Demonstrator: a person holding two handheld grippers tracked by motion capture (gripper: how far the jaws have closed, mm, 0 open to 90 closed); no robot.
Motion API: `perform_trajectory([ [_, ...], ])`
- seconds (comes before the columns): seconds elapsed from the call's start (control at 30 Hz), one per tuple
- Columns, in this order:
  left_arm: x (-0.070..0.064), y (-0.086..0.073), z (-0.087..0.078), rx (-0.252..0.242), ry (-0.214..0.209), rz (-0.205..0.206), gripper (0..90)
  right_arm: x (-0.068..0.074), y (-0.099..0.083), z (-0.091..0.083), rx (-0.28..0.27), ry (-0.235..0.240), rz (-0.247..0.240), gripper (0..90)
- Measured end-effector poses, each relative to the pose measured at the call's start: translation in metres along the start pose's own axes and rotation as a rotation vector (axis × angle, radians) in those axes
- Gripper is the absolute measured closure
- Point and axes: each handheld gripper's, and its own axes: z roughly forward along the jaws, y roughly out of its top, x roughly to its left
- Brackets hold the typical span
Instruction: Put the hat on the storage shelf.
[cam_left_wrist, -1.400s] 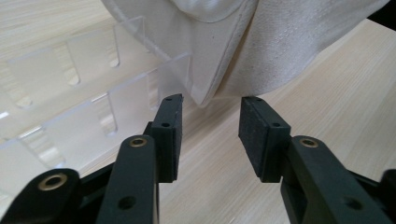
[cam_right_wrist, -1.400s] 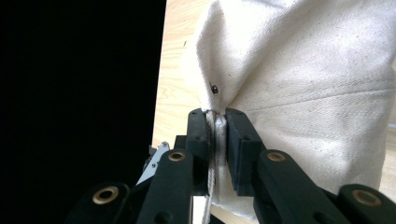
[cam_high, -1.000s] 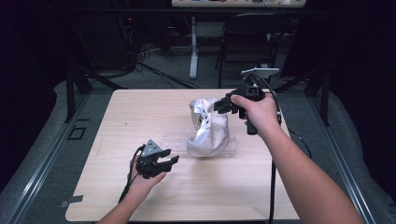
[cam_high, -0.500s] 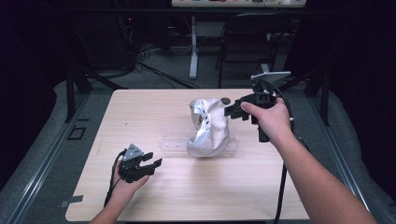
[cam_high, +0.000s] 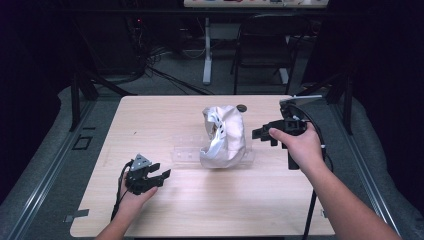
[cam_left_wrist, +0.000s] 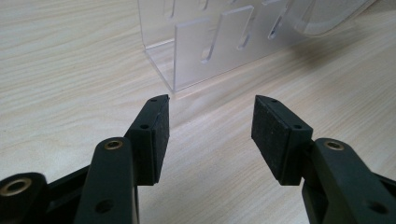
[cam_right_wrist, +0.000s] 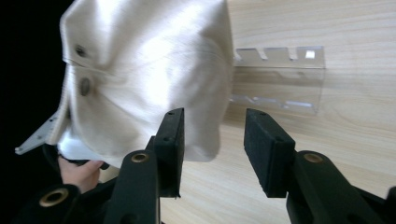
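Both grippers have drawn back from the cap (cam_high: 223, 136) over the last second: the right gripper (cam_high: 263, 133) has slid out toward the right edge of the table (cam_high: 150, 115), and the left gripper (cam_high: 159, 176) has dropped toward the near left corner. Neither holds anything now. The left one's jaws stand spread over bare wood in its own view, aimed at the near end of the clear rack (cam_left_wrist: 205, 46). The right one's jaws are likewise apart, pointing at the cap's side from just beside it, with cloth showing behind 1 jaw but not pinched between the 2.

That pale cap sits mid-table, draped over the rack (cam_high: 186, 150) so the rack's slotted wall props it up; this looks like the reason it stands rounded and tall instead of lying flat. A small dark round thing (cam_high: 241, 107) lies just behind it.

With both hands clear and the cap resting unsupported, I judge the placing step done, or a re-grip pending. The left gripper faces the rack's free end, perhaps to steady it.
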Motion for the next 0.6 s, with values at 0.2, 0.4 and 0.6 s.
perform_trajectory([
  [0.2, 0.0, -0.001, 0.001, -0.001, 0.007, 0.007, 47.3, -0.015, -0.017, 0.007, -0.016, -0.047, -0.025, 57.2],
  [0.4, 0.0, -0.001, 0.002, -0.001, 0.013, 0.009, 46.7, -0.028, -0.035, 0.018, -0.018, -0.102, -0.076, 55.2],
  [0.6, 0.001, -0.001, 0.003, -0.002, 0.015, 0.021, 45.8, -0.045, -0.055, 0.033, -0.028, -0.13, -0.094, 53.0],
])
